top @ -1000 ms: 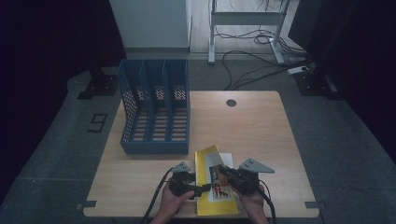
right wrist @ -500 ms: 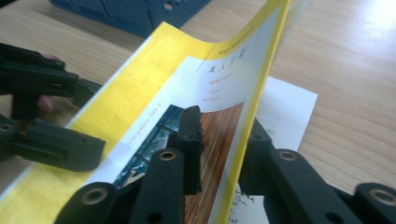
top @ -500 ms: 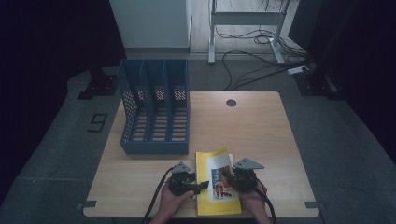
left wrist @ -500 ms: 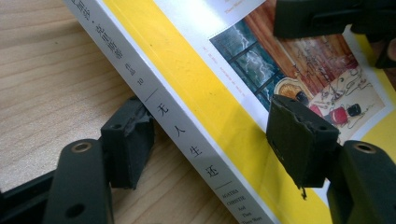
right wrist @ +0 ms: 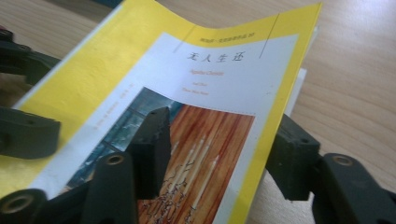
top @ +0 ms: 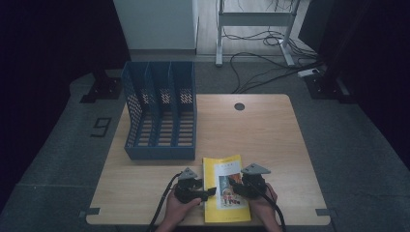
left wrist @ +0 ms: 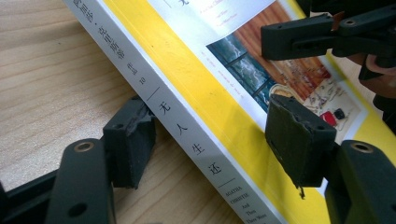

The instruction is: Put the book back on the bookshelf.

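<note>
Between the left gripper's [left wrist: 210, 140] pads the spine edge of the yellow paperback [top: 225, 187] is sitting: one pad down on the table side of the spine, the other over the cover, both with a visible gap, so nothing clamped. Those jaws have just been closing in, then stopped short. Right gripper [right wrist: 219, 154] is straddling the opposite long edge, one pad over the cover art, one outside the page edge, not pressing; its jaws have just been opening, book between them but released. Paperback is lying flat at the near edge of the wooden table [top: 270, 125], just in front of the blue file rack [top: 162, 116].

Risks as I'm reading it: left pad closing on the cover alone, peeling it up instead of lifting the book; a one-edge grip letting the block sag and fan; a nudge pushing it off the near edge.
</note>
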A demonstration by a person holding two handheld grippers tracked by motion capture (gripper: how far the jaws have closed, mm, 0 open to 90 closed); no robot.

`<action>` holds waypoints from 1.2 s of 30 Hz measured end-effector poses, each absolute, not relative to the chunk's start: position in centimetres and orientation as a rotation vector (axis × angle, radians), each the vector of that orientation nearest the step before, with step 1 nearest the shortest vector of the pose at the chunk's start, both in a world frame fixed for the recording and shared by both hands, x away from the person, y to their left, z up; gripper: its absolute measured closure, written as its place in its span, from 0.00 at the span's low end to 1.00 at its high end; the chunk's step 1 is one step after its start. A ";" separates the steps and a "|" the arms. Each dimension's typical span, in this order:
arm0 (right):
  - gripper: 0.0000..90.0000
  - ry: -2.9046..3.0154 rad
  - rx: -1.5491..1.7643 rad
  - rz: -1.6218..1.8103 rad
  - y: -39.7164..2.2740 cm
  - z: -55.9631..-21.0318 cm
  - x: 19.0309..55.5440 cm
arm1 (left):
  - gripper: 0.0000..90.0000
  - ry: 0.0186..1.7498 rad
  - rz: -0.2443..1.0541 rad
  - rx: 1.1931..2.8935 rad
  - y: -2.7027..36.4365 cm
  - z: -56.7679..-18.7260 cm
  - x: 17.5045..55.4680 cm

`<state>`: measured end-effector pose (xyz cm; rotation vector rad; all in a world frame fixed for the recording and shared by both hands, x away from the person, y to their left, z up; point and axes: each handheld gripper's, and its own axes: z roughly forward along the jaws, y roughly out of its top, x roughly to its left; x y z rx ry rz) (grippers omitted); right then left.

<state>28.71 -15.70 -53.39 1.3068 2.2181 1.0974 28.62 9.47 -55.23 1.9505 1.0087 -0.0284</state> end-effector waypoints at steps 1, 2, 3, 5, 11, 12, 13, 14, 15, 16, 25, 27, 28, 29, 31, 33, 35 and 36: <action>0.47 2.218 1.307 1.097 -15.7 -53.4 28.7 | 0.37 1.009 -0.028 1.951 9.5 -55.2 28.6; 0.44 2.216 1.326 1.096 -15.8 -53.5 28.8 | 0.37 1.009 -0.029 1.950 9.5 -55.2 28.6; 0.43 2.213 1.329 1.094 -15.9 -53.6 28.9 | 0.37 1.009 -0.029 1.950 9.5 -55.2 28.6; 0.42 2.212 1.329 1.089 -15.9 -53.6 28.9 | 0.37 1.010 -0.029 1.949 9.5 -55.2 28.6; 0.39 2.209 1.367 1.087 -16.0 -53.9 29.0 | 0.37 1.010 -0.032 1.946 9.5 -55.3 28.6; 0.39 2.213 1.376 1.091 -16.1 -53.9 29.1 | 0.37 1.010 -0.032 1.946 9.5 -55.3 28.6; 0.39 2.213 1.376 1.091 -16.1 -53.9 29.1 | 0.37 1.010 -0.032 1.946 9.5 -55.3 28.6; 0.39 2.212 1.381 1.092 -16.1 -53.9 29.1 | 0.37 1.011 -0.032 1.946 9.5 -55.3 28.6; 0.40 2.211 1.385 1.092 -16.1 -53.9 29.0 | 0.37 1.011 -0.032 1.946 9.5 -55.3 28.6; 0.40 2.208 1.390 1.093 -16.1 -53.9 29.0 | 0.37 1.011 -0.032 1.945 9.5 -55.3 28.6; 0.43 2.222 1.401 1.104 -15.6 -53.8 28.5 | 0.36 1.044 0.002 1.937 10.1 -55.2 28.7; 0.43 2.229 1.396 1.103 -15.6 -53.8 28.5 | 0.36 1.049 -0.002 1.929 10.2 -55.2 28.8; 0.43 2.233 1.390 1.105 -15.4 -53.8 28.5 | 0.37 1.053 -0.016 1.918 10.4 -55.3 28.9; 0.43 2.231 1.390 1.104 -15.4 -53.8 28.4 | 0.38 1.061 -0.039 1.901 10.6 -55.3 29.0; 0.43 2.230 1.388 1.104 -15.4 -53.8 28.4 | 0.39 1.064 -0.054 1.890 10.7 -55.4 29.1; 0.44 2.228 1.395 1.118 -15.4 -53.9 28.4 | 0.40 1.063 -0.076 1.878 10.8 -55.5 29.2; 0.44 2.231 1.388 1.126 -15.2 -53.9 28.3 | 0.41 1.061 -0.099 1.868 10.9 -55.5 29.2; 0.44 2.236 1.381 1.128 -15.1 -53.9 28.2 | 0.41 1.060 -0.108 1.865 10.8 -55.6 29.2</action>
